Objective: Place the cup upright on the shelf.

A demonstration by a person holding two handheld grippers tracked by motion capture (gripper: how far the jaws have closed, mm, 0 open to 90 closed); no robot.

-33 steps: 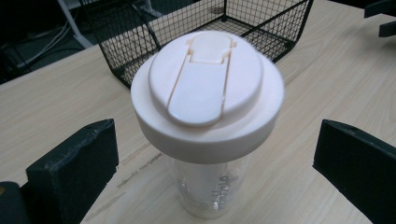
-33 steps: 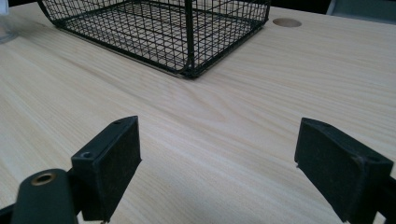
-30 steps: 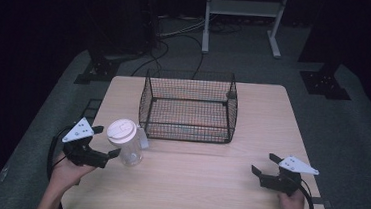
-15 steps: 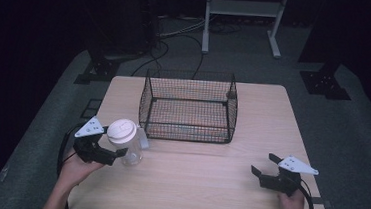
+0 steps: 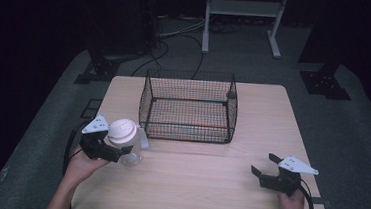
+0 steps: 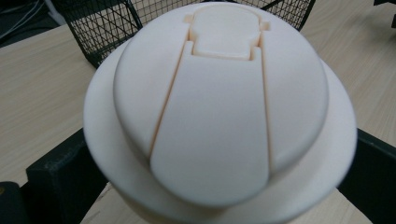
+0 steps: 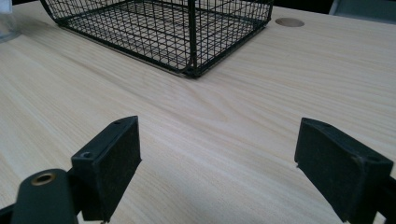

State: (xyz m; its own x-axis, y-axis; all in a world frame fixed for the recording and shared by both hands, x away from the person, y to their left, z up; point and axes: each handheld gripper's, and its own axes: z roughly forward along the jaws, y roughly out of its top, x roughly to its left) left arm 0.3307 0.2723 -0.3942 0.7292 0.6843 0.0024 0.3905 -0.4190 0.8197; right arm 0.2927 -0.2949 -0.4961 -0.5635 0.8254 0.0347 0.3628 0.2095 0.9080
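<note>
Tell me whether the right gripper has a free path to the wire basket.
Probably yes: the right gripper sits open, with bare table between it and the wire basket.

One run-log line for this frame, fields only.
left hand-held gripper: jaws either side of clear jar with white lid, contact unclear | right hand-held gripper: open, empty, above table | wire basket: mid-table

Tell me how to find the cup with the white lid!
Look at the wooden table with the black wire basket in its middle. Go to the basket's front left corner, toward the person's left hand. The cup sits between the left gripper fingers; it is clear, with a round white lid, the only cup there.
</note>
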